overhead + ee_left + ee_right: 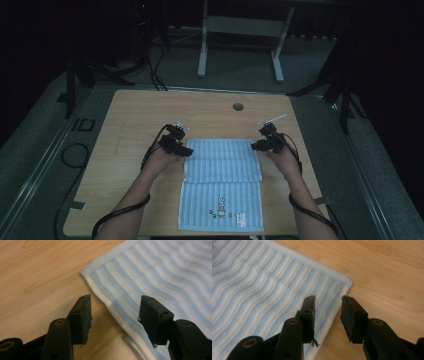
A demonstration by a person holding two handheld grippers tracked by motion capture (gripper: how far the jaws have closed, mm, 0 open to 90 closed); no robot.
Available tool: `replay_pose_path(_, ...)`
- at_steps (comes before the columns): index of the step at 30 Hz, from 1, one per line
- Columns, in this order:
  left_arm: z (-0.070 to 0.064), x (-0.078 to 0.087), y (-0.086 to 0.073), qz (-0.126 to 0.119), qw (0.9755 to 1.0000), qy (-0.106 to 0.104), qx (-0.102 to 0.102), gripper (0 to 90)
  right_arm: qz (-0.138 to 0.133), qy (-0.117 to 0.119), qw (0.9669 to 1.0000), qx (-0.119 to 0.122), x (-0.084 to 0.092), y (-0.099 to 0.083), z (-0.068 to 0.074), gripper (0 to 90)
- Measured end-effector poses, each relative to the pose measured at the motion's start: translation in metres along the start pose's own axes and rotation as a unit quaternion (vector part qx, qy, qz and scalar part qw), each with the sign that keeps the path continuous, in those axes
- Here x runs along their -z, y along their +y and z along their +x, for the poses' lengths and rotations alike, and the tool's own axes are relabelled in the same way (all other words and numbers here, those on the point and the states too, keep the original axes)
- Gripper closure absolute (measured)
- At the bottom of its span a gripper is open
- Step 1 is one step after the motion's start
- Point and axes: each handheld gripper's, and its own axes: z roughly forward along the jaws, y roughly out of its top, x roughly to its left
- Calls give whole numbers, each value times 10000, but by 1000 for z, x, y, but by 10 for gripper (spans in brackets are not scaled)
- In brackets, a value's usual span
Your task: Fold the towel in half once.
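The light wooden bench (130, 110) carries a pale blue striped cotton towel (220, 200) at its middle, lying flat with its far part doubled back over itself, so a folded upper layer (222, 160) covers the far half and a single layer with a small rabbit print (220, 204) runs toward the person.

The step in hand looks like a fold of the towel, just laid down: the two far corners rest on the bench and both tools stand over them. The left tool (186, 150) hovers at the folded layer's left corner (86, 275), its jaws apart with nothing pinched; one jaw is over bare wood, the other over cloth. The right tool (256, 146) hovers at the right corner (345, 282) in the same way, jaws apart and empty, straddling the white hem (329, 325).

Next, I judge, comes a second fold: each tool must find a fresh edge, pinch both layers together, and lift evenly so the stripes stay square.
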Motion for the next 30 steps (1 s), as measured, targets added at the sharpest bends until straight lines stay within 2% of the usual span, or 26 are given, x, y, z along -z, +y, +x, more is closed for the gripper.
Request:
replay_pose_path(2,0,-6,5,83,9998,129,-110,376,64,-106,9998,136,-7,5,-1,584)
replay_pose_path(3,0,-6,5,83,9998,129,-110,375,64,-106,9998,136,-7,5,-1,584)
replay_pose_path(4,0,-11,8,144,9996,220,-132,375,155,-226,9995,161,-13,11,-2,576)
replay_pose_path(5,1,-14,9,205,9994,266,-82,375,171,-222,9996,108,-16,13,-3,571)
replay_pose_path(7,2,-17,10,197,9995,247,-15,375,182,-240,9995,58,-19,15,-4,570)
replay_pose_path(8,3,-21,10,119,9995,273,61,375,231,-182,9995,-98,-27,17,-6,553)
replay_pose_path(9,3,-22,10,66,9995,302,72,376,256,-180,9994,-121,-29,17,-5,553)
replay_pose_path(11,6,-23,9,-62,9997,196,153,376,338,-243,9991,-40,-35,16,-4,553)
replay_pose_path(14,6,-25,11,-115,9996,238,123,396,371,-249,9990,-59,-41,14,-4,554)
replay_pose_path(19,4,-33,15,-60,9998,171,39,427,506,-344,9981,-105,-48,11,-6,566)
replay_pose_path(20,2,-34,15,-80,9996,257,-12,431,484,-396,9980,-67,-49,10,-6,576)
replay_pose_path(22,1,-36,17,-93,9996,271,-5,450,474,-327,9983,-108,-49,10,-7,605)
replay_pose_path(23,-1,-36,17,-85,9994,326,-61,474,471,-356,9983,-33,-49,10,-5,632)
replay_pose_path(24,-3,-35,17,-99,9994,318,-108,530,431,-397,9982,78,-49,9,-4,687)
replay_pose_path(26,-7,-36,17,-145,9995,236,-163,663,344,-364,9987,131,-50,9,0,803)
replay_pose_path(27,-7,-36,17,-145,9995,236,-163,754,344,-364,9987,131,-50,9,0,803)
replay_pose_path(28,-12,-36,18,-120,9996,173,-168,754,333,-354,9987,159,-50,9,2,853)
replay_pose_path(29,-14,-35,19,-86,9995,209,-221,852,386,-457,9978,289,-51,10,7,868)
replay_pose_path(30,-17,-33,20,-86,9995,167,-248,860,398,-486,9975,326,-51,10,9,871)
